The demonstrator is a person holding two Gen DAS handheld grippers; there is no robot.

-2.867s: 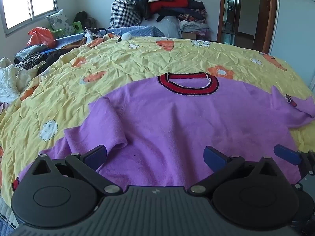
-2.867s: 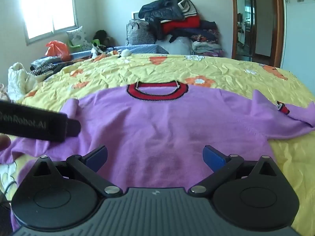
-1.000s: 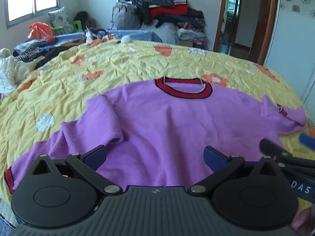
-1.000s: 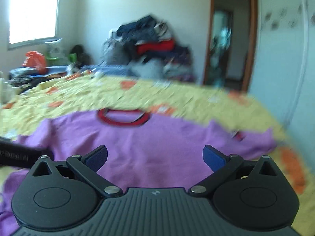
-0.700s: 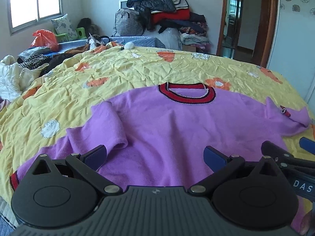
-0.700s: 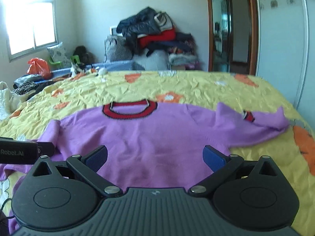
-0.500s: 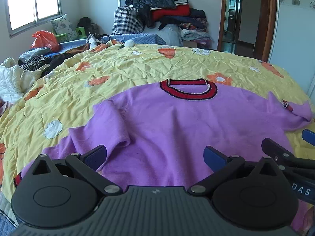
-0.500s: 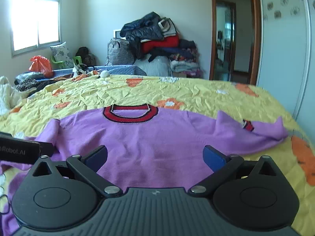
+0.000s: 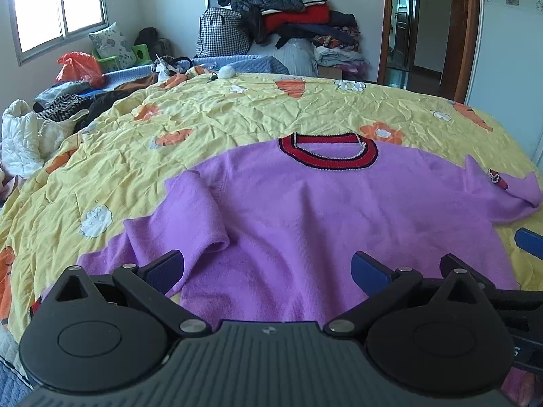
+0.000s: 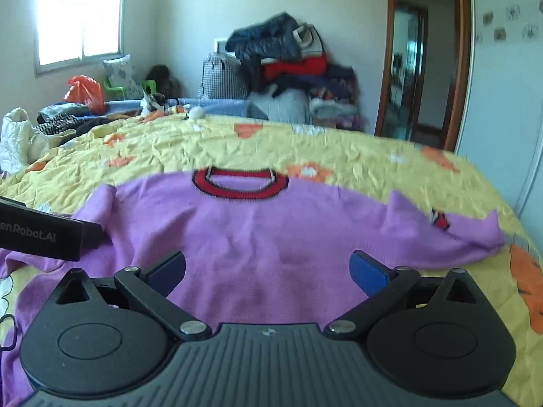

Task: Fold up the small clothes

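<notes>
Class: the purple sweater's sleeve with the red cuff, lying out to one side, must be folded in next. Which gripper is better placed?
Probably the right gripper: open, and the red-cuffed sleeve lies on its side of the purple sweater. The left gripper sits by the opposite sleeve.

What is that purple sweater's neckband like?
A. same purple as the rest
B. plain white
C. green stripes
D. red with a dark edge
D: the purple sweater lies flat on the yellow bedspread, and its collar is a red band with a dark outer edge.
</notes>
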